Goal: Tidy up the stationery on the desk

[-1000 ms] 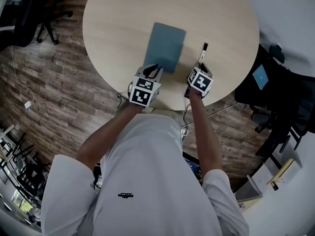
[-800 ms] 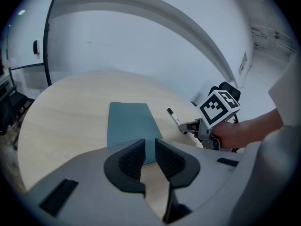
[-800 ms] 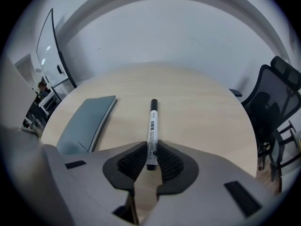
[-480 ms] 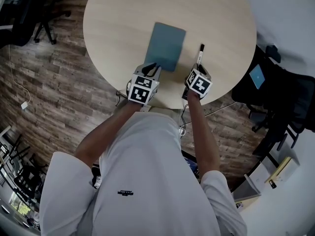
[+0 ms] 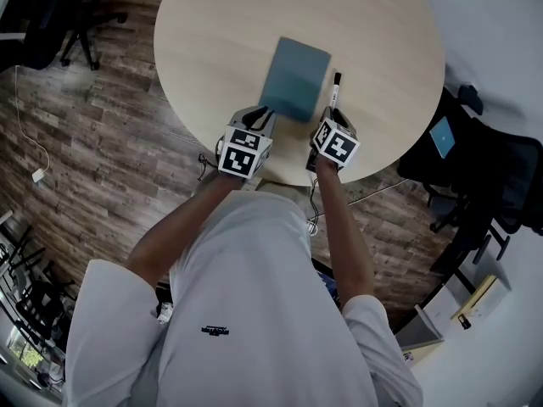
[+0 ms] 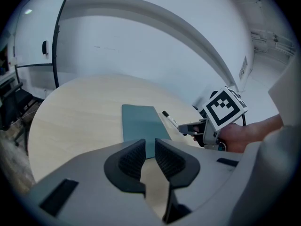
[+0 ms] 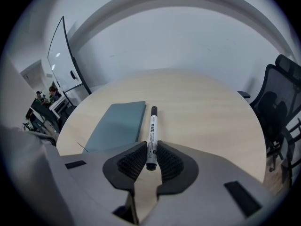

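My right gripper (image 7: pixel 150 160) is clamped on the near end of a white marker (image 7: pixel 151 131) with a black cap. The marker points away across the desk (image 5: pixel 221 41), just right of the teal notebook (image 5: pixel 295 79). My left gripper (image 6: pixel 149 155) sits at the notebook's near edge, its jaws slightly apart and holding nothing.
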Demonstrator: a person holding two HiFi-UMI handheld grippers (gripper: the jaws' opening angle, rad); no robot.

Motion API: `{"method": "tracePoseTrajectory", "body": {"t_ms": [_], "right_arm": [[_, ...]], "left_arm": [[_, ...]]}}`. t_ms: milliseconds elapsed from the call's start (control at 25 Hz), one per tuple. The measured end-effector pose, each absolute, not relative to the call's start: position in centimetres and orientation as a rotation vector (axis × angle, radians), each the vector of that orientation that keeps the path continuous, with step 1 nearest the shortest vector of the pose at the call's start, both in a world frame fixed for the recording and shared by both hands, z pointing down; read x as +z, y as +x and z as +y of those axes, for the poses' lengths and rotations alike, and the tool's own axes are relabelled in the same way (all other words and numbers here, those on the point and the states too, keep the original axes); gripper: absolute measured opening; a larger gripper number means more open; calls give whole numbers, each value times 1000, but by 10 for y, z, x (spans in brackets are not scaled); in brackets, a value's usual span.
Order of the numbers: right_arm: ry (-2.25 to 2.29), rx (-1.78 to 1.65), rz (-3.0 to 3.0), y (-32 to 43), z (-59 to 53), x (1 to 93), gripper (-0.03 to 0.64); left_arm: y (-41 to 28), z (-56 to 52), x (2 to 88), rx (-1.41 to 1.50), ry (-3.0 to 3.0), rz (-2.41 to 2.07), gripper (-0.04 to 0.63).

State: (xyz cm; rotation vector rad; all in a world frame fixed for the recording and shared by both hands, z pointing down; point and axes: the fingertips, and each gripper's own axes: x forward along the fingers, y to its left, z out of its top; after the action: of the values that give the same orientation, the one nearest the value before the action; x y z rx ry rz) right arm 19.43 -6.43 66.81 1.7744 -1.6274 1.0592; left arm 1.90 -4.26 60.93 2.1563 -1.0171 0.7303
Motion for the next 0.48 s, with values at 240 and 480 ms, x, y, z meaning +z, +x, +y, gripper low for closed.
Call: {"method": "tracePoseTrajectory", "body": {"t_ms": [240, 480], "right_arm": [[1745, 1101, -1626, 175, -71, 672, 89], [1671, 1141, -1628, 164, -79, 681, 91]], "left_arm": [[-1, -32, 614, 739, 2135, -1044, 72], [-7, -32, 615, 739, 2117, -1052, 72]]}}
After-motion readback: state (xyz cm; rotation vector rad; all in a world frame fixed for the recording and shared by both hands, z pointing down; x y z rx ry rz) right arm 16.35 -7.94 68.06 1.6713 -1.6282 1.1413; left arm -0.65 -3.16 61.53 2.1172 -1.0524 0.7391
